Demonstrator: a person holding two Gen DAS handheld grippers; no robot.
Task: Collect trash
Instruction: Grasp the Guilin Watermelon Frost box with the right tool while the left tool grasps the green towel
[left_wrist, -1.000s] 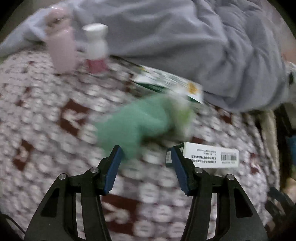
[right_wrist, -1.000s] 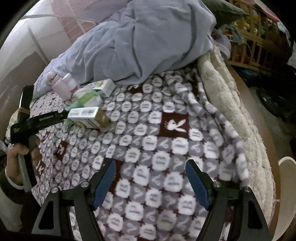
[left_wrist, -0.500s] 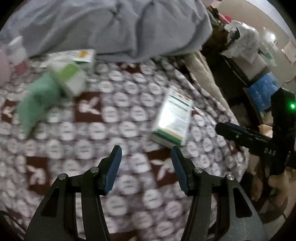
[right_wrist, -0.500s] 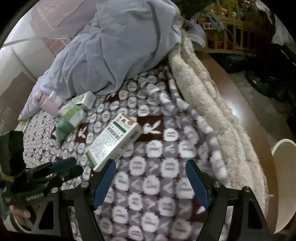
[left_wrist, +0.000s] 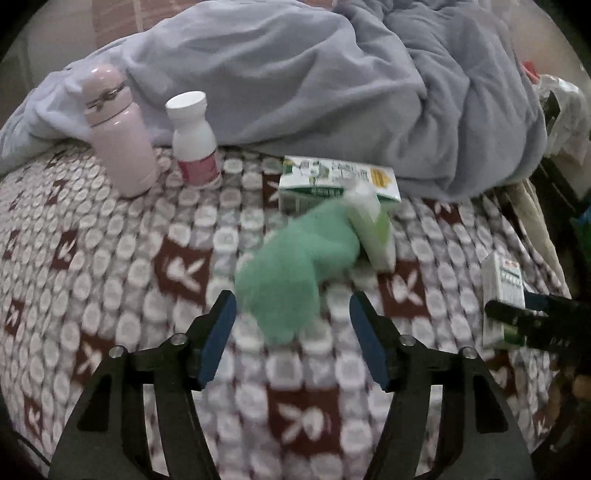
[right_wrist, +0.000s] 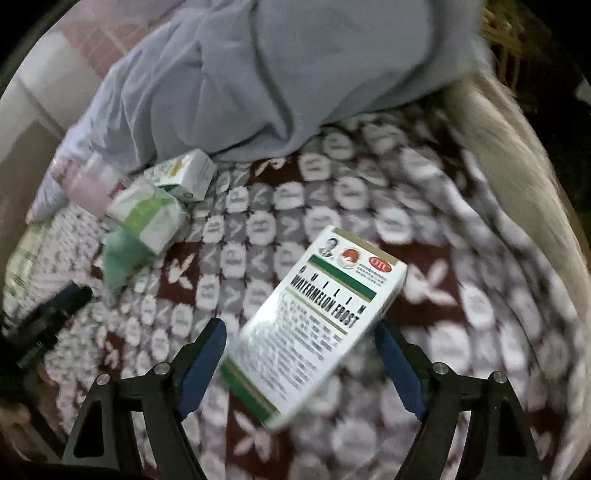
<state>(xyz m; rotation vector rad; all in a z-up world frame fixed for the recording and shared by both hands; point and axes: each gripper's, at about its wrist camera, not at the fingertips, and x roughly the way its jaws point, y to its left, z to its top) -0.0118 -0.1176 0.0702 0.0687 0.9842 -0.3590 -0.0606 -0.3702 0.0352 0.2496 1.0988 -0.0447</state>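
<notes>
A white and green medicine box (right_wrist: 317, 321) lies on the patterned blanket (right_wrist: 461, 295) between the fingers of my right gripper (right_wrist: 299, 325). Those jaws are opening and the pads do not press the box. A green cloth (left_wrist: 295, 266) lies crumpled just ahead of my left gripper (left_wrist: 290, 299), whose jaws are opening with the cloth's near end between the fingertips. In the left wrist view the medicine box (left_wrist: 504, 295) shows at the right edge beside a dark finger (left_wrist: 517, 314) of the right gripper.
Behind the cloth lie a green and white pack (left_wrist: 373, 229) and a drink carton (left_wrist: 340, 181). A pink flask (left_wrist: 118, 133) and a white bottle (left_wrist: 194, 140) stand at the back left against a grey duvet (left_wrist: 332, 74). The bed's fleecy edge (right_wrist: 517, 147) runs along the right.
The left gripper let go of the medicine box on the blanket, then swung back to the green cloth. The right gripper came down over the box, which now lies between its fingers.
</notes>
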